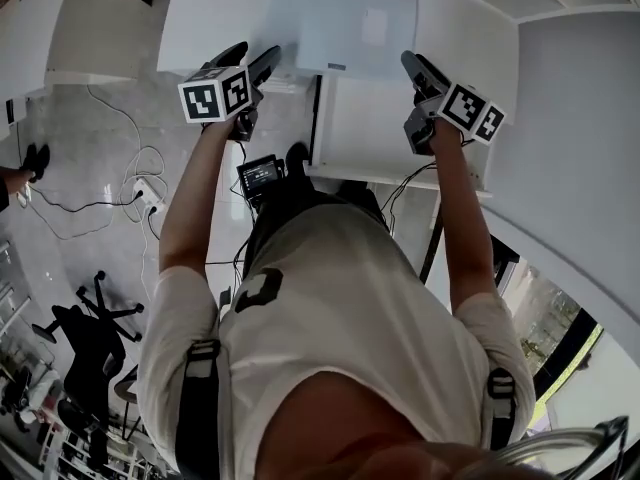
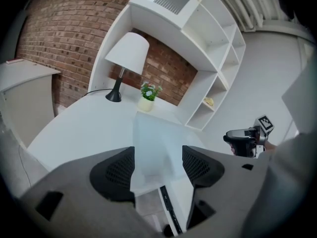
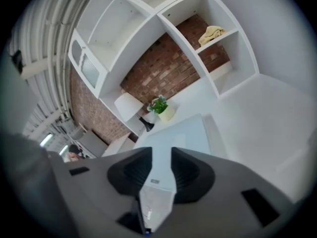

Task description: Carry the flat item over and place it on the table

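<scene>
The flat item (image 1: 340, 23) is a pale, frosted sheet that lies on the white table (image 1: 215, 28) with its near edge at the table's front. My left gripper (image 1: 255, 73) hovers at the item's near left side. In the left gripper view its jaws (image 2: 158, 167) stand wide apart, with the sheet (image 2: 153, 143) between them but untouched. My right gripper (image 1: 415, 73) is at the item's near right corner. In the right gripper view its jaws (image 3: 162, 170) stand partway apart, and the sheet (image 3: 183, 135) shows through the narrow gap with no pad pressing on it.
A white lamp (image 2: 126, 58) and a small potted plant (image 2: 147, 97) stand at the table's back by a brick wall. White shelves (image 2: 213, 58) rise on the right, with a yellow cloth (image 3: 212, 33) on one. Cables and a power strip (image 1: 150, 193) lie on the floor beside an office chair (image 1: 90, 333).
</scene>
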